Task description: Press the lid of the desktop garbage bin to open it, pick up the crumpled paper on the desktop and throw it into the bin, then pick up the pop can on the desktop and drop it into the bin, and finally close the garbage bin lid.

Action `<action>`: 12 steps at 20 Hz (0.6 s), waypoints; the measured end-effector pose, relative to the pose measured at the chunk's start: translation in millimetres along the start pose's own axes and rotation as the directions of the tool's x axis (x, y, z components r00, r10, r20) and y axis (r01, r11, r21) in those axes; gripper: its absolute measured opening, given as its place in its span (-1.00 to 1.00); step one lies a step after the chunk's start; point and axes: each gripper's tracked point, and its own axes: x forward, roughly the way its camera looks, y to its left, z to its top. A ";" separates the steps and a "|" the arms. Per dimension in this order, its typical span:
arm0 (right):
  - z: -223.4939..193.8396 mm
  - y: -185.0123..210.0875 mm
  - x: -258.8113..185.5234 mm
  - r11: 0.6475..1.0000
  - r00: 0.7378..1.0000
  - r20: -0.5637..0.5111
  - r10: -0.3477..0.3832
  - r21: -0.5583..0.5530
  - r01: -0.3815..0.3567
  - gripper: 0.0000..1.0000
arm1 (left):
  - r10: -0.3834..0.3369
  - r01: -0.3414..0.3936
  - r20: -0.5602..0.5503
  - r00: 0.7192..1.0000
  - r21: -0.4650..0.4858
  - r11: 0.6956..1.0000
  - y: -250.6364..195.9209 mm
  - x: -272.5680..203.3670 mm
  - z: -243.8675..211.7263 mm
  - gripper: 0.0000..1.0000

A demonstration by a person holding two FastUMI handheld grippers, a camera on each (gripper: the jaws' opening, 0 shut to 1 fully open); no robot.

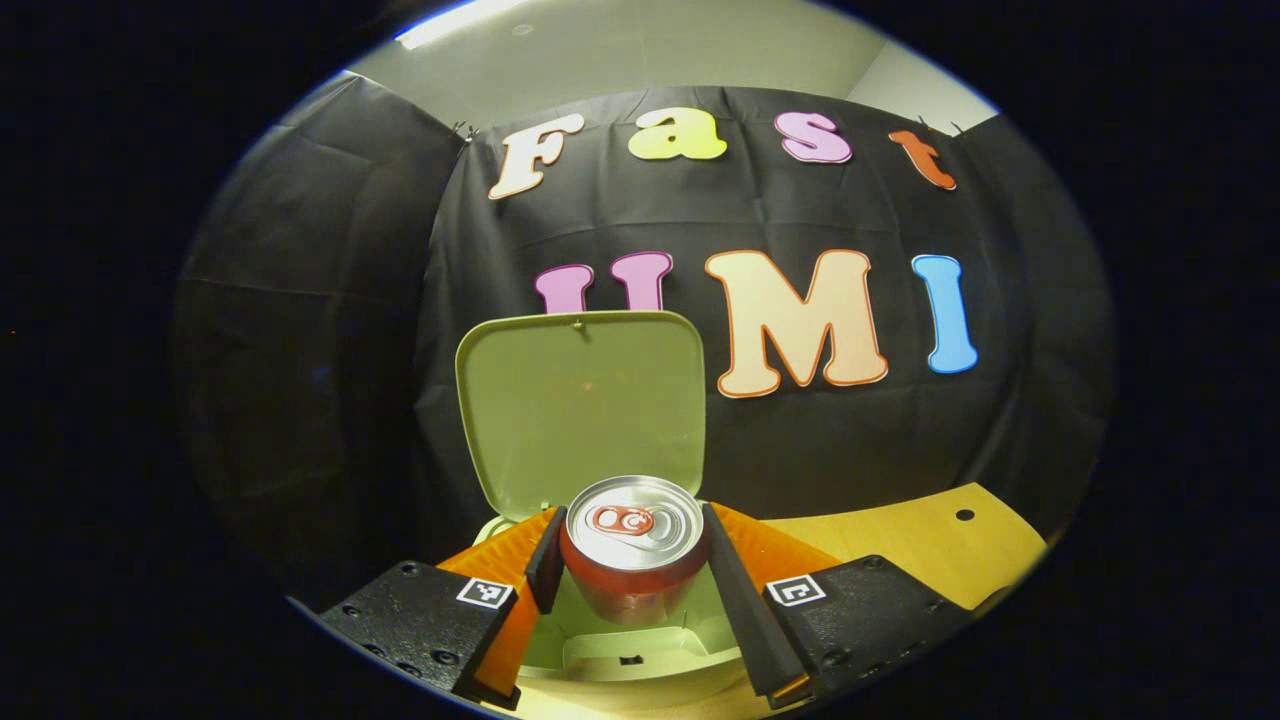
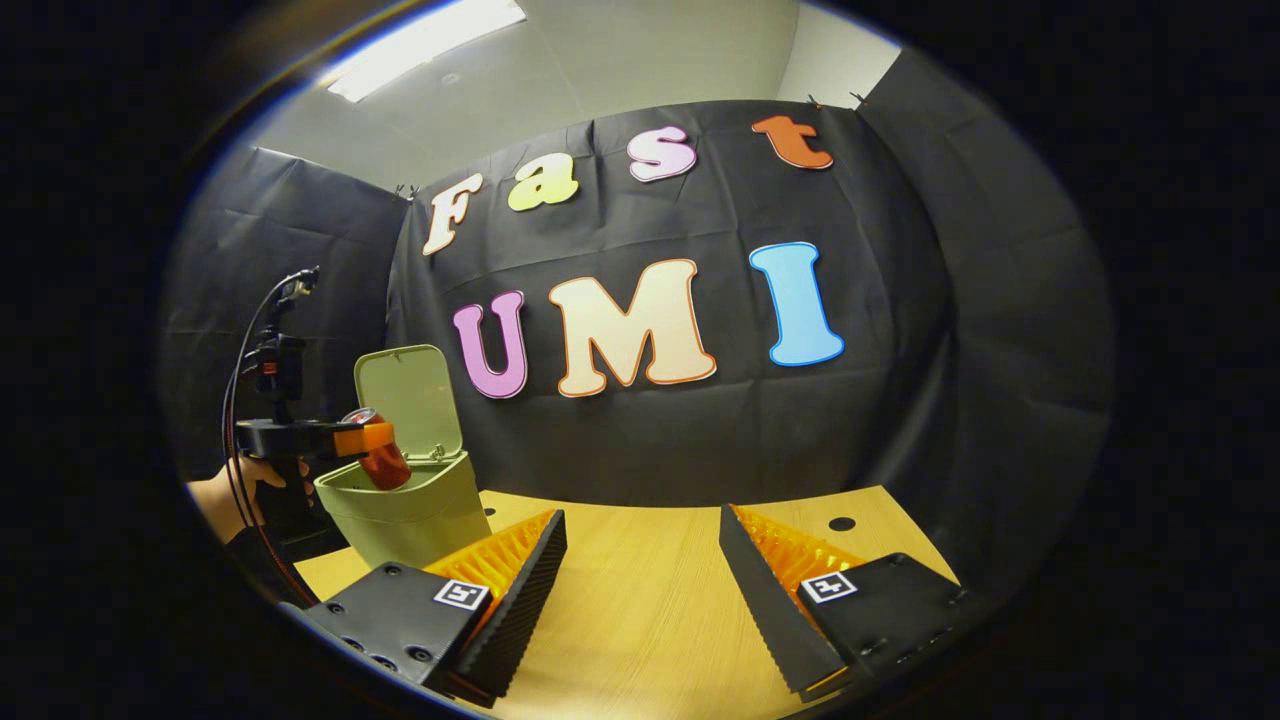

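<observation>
Two grippers working around bin [image 2: 410, 510]. Left gripper [image 1: 630, 560] clamping can [image 1: 630, 550] from both sides, holding it upright right above bin mouth, lid [image 1: 582, 405] standing up behind bin so opening is free; likely about to drop can in. In right gripper view can [image 2: 383, 462] looking tilted over bin rim, hand [image 2: 240, 495] beside bin. Right gripper [image 2: 642, 575] idling with fingers spread wide, gripping nothing, over table [image 2: 640, 620] well right of bin. Can't tell whether paper is inside bin.
</observation>
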 end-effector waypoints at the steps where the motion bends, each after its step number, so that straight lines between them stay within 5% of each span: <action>1: 0.5 0.4 0.2 1.000 1.000 0.004 -0.007 -0.002 0.007 0.94 | 0.002 -0.003 -0.004 1.000 -0.014 1.000 2.3 3.5 -2.4 0.53; 5: 15.3 1.2 -2.5 0.997 0.999 0.038 -0.025 -0.069 0.028 0.86 | 0.017 -0.014 0.043 0.999 -0.063 0.998 10.8 5.2 15.9 0.76; 12: 8.1 18.9 -0.9 0.999 1.000 0.025 -0.013 -0.050 0.014 0.93 | -0.019 0.010 0.121 0.992 0.072 0.997 10.1 14.0 78.4 0.87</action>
